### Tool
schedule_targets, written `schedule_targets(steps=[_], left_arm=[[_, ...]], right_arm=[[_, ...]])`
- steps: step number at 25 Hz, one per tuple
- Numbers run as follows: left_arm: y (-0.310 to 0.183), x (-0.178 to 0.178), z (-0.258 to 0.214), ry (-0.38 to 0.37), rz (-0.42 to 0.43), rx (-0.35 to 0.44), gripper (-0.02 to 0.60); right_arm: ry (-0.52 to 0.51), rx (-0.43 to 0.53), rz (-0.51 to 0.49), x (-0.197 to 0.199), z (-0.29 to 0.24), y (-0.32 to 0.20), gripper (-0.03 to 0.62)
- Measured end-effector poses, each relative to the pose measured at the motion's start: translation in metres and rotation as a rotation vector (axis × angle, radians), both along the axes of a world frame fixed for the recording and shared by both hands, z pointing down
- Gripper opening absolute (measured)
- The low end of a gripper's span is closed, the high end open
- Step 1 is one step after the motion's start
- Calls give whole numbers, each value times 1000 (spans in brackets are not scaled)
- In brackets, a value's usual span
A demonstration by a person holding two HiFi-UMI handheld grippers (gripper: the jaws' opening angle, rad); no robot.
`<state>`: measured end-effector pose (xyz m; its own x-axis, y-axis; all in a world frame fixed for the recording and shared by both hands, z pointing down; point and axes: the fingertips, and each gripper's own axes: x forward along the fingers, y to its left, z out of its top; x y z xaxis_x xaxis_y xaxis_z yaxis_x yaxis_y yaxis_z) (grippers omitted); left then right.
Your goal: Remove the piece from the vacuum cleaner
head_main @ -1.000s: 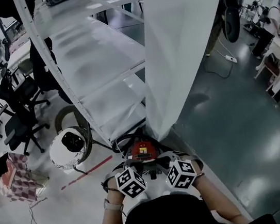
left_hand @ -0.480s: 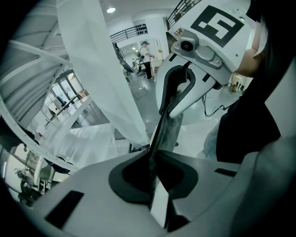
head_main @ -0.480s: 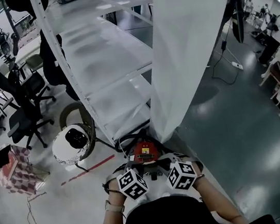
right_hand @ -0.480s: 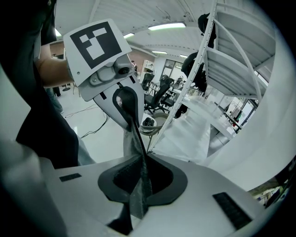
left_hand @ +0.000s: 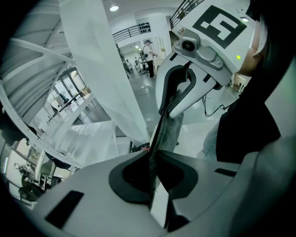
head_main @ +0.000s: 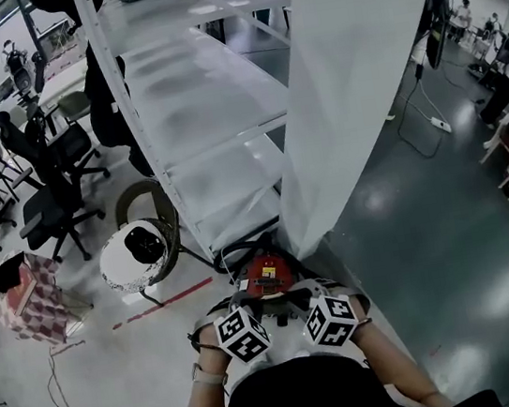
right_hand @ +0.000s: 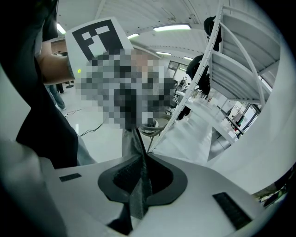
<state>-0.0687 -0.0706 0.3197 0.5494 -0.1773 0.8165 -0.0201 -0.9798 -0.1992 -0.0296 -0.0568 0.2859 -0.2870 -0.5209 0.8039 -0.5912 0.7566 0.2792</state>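
Note:
The red vacuum cleaner (head_main: 265,272) stands on the floor at the foot of the shelving, just beyond my two grippers. Close to the person's body, the marker cubes of the left gripper (head_main: 242,334) and right gripper (head_main: 331,321) sit side by side. In the left gripper view, my left gripper (left_hand: 155,159) is shut on a dark grey fabric piece (left_hand: 167,129). The piece stretches up to the right gripper (left_hand: 178,95). In the right gripper view, my right gripper (right_hand: 141,169) is shut on the same grey fabric (right_hand: 132,143), which is pinched thin between the pads.
A white shelving rack (head_main: 193,112) and a hanging white sheet (head_main: 351,88) rise ahead. A round white-and-black device (head_main: 139,253) and a red tape line (head_main: 161,304) lie on the floor at left, with office chairs (head_main: 47,210) and a checkered box (head_main: 28,303) beyond.
Both grippers stay together over the vacuum cleaner with the fabric held. Only the head view has drifted slightly, shifting the surroundings to the right.

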Motion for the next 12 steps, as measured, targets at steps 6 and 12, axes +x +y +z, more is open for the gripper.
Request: schedule_targets(steps=[6,12], left_arm=[[2,0,3,-2,-10,-4,49],[2,2,3,-9,-10,0,49]], right_arm=[[2,-2,-9,0,2,2,58],[-1,-3,-8,2,3,1,58]])
